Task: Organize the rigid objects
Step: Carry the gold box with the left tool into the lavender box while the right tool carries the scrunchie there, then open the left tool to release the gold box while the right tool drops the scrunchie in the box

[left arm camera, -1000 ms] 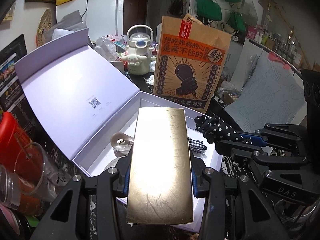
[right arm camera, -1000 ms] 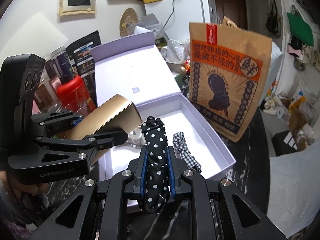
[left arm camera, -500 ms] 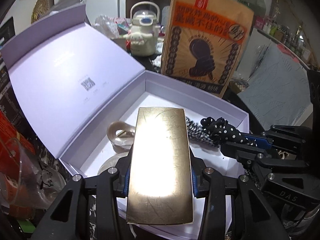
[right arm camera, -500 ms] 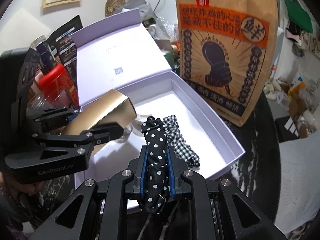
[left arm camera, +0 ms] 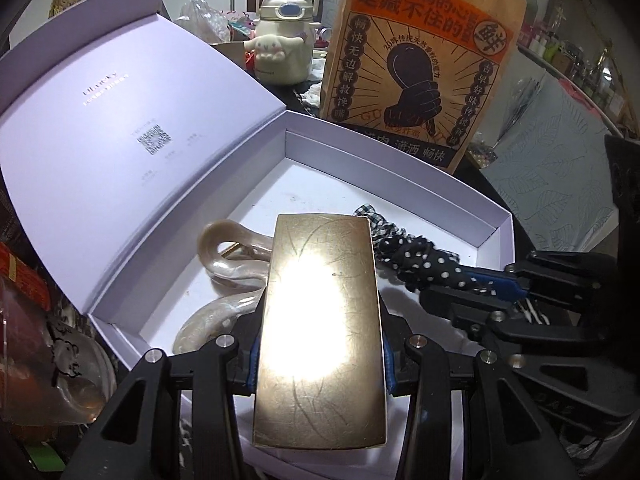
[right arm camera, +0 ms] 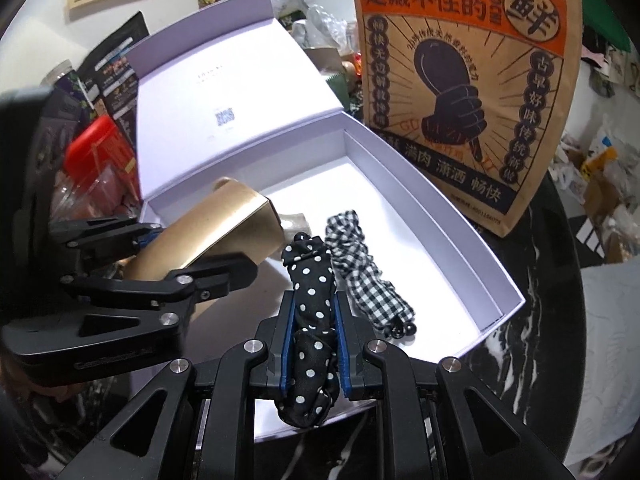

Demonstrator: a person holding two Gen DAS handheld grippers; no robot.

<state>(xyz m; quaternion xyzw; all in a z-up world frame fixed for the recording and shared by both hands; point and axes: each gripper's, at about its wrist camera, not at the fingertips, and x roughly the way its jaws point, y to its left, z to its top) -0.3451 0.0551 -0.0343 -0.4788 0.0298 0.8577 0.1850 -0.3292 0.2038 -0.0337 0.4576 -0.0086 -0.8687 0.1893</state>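
My left gripper (left arm camera: 320, 356) is shut on a shiny gold rectangular case (left arm camera: 320, 320) and holds it over the near left part of an open lilac gift box (left arm camera: 400, 168). My right gripper (right arm camera: 314, 344) is shut on a black polka-dot fabric hair tie (right arm camera: 312, 312), held over the box's near edge (right arm camera: 472, 344). Inside the box lie a black-and-white checked hair tie (right arm camera: 364, 272) and pearly hair clips (left arm camera: 224, 264). The left gripper and gold case also show in the right wrist view (right arm camera: 208, 224).
The box lid (left arm camera: 120, 144) stands open at the left. A tall brown paper bag (left arm camera: 420, 60) stands behind the box. A white cartoon kettle (left arm camera: 284, 36) is at the back. Red-lidded jars (right arm camera: 100, 152) crowd the left side.
Both grippers have moved forward and down over the box with their objects still held. The box and paper bag look closer and larger.
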